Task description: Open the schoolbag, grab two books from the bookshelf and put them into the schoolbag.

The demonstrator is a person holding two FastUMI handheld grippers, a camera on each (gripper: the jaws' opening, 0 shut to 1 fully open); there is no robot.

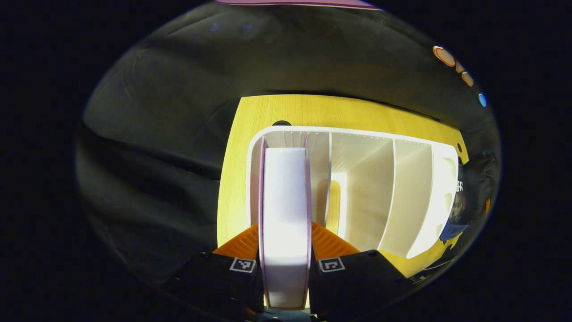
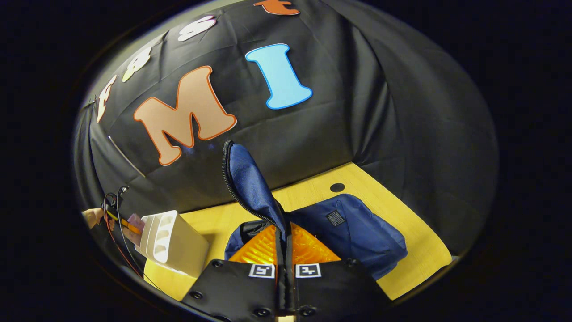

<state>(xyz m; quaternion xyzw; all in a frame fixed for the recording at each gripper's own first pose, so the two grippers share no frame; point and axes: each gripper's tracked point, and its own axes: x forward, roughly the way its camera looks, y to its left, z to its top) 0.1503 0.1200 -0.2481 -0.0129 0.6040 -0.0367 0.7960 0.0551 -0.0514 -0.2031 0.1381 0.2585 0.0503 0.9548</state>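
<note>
My left gripper [image 1: 284,255] jaws clamp a book [image 1: 285,214] inside the bookshelf [image 1: 380,197]; my right gripper [image 2: 284,257] jaws pinch the schoolbag [image 2: 357,232] flap [image 2: 250,183] upright.

My yellow wood-grain tabletop [image 1: 313,112] carries a white bookshelf [image 1: 380,197] with upright dividers, and one book [image 1: 286,214] with pale page edges and pinkish covers stands in its end slot. In the right gripper view the same tabletop [image 2: 402,214] bears the blue schoolbag [image 2: 353,232], lying slumped with its zippered flap lifted, while the bookshelf [image 2: 172,241] sits well apart from it near the tabletop's other end. A small dark round hole [image 2: 337,187] marks the tabletop just behind the schoolbag.
</note>
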